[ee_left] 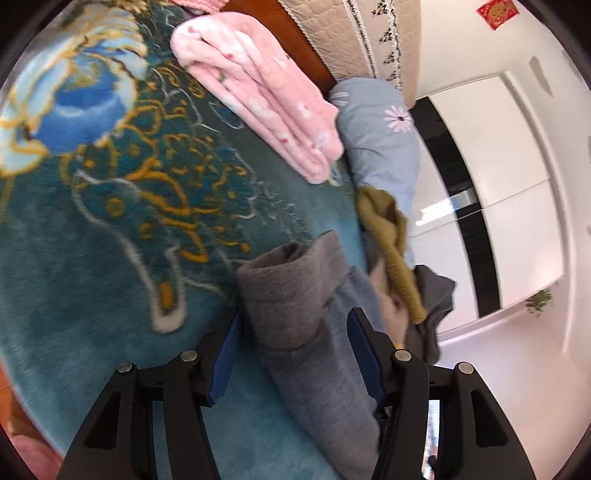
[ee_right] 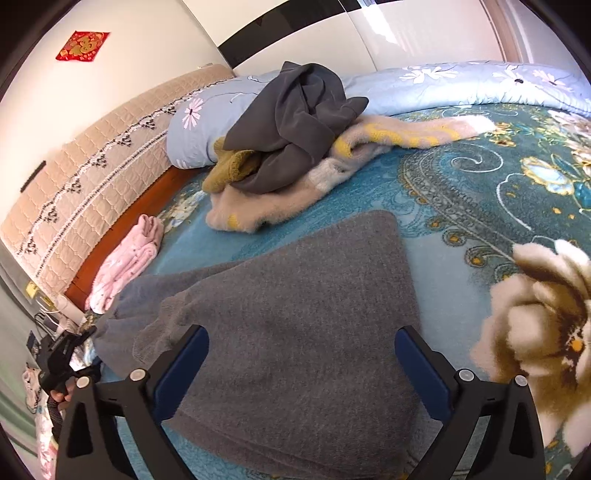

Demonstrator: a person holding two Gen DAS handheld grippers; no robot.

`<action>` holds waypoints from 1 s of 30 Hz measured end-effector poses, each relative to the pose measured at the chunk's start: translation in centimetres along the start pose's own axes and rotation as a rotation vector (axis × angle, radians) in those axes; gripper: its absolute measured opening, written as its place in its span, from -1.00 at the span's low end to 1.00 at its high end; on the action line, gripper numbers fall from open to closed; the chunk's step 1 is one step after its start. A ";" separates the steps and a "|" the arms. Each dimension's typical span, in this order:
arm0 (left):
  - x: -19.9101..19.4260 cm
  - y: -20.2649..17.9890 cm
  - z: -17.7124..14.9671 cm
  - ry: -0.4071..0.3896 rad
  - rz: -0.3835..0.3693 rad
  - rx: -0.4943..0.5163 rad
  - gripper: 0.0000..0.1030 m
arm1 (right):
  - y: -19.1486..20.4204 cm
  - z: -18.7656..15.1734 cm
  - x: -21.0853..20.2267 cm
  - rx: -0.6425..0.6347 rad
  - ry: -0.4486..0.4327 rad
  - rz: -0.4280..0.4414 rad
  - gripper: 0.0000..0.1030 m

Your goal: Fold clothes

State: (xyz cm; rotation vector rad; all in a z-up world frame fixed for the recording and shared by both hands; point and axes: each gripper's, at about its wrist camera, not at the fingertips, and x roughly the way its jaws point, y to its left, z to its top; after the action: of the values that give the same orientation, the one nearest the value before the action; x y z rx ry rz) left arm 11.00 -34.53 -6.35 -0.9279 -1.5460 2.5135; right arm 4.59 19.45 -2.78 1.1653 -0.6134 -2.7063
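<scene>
Left wrist view shows the left gripper [ee_left: 295, 354] with its blue pads on either side of a grey sweater [ee_left: 306, 325] sleeve, though whether they pinch it I cannot tell. Right wrist view has the right gripper [ee_right: 301, 369] spread wide above the sweater's body, which lies flat on the teal blanket [ee_right: 443, 206]. Beyond the sweater sits a heap of clothes [ee_right: 291, 140]; left of it, a folded pink garment [ee_right: 125, 258].

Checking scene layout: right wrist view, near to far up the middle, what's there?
Right tool → grey sweater → teal blanket → beige fleece garment → dark grey garment → blue floral pillow → white wardrobe.
</scene>
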 end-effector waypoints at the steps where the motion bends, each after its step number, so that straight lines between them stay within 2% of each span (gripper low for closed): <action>1: 0.1 0.1 0.0 -0.001 -0.003 0.000 -0.07 | 0.1 0.0 0.0 -0.004 -0.001 -0.007 0.99; 2: 0.2 0.1 0.1 0.002 -0.001 0.004 -0.27 | 0.1 0.0 0.0 -0.008 -0.002 -0.013 0.99; 5: 0.3 -0.1 0.1 0.005 0.016 0.024 -0.47 | 0.1 0.1 -0.2 -0.014 -0.005 -0.009 0.99; 10: -0.3 -2.8 0.2 -0.021 0.073 0.078 -0.61 | 0.3 0.2 -0.5 -0.017 -0.010 0.013 0.99; 14: -1.0 -8.8 0.2 -0.032 0.114 0.220 -0.62 | 0.3 0.4 -1.0 -0.006 -0.021 0.043 0.99; 18: -2.0 -17.4 -1.0 -0.056 0.111 0.426 -0.62 | 0.0 0.7 -1.6 0.025 -0.040 0.076 1.00; 21: -1.9 -24.9 -3.7 -0.067 0.068 0.600 -0.62 | -0.6 1.0 -2.3 0.061 -0.064 0.087 1.00; 24: -0.9 -30.2 -7.3 -0.060 0.018 0.739 -0.62 | -1.6 1.4 -3.0 0.113 -0.096 0.084 1.00; 27: 0.5 -33.1 -11.1 -0.046 -0.018 0.823 -0.62 | -2.8 1.7 -3.5 0.165 -0.124 0.055 1.00; 30: 3.1 -33.9 -14.9 0.016 -0.035 0.860 -0.62 | -4.1 1.9 -4.0 0.211 -0.149 -0.007 1.00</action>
State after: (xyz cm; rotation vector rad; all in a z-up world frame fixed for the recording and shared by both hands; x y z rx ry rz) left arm 7.25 -4.64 15.45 -0.7417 -0.3429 2.6898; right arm 6.12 24.92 -0.65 1.0136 -0.9375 -2.8071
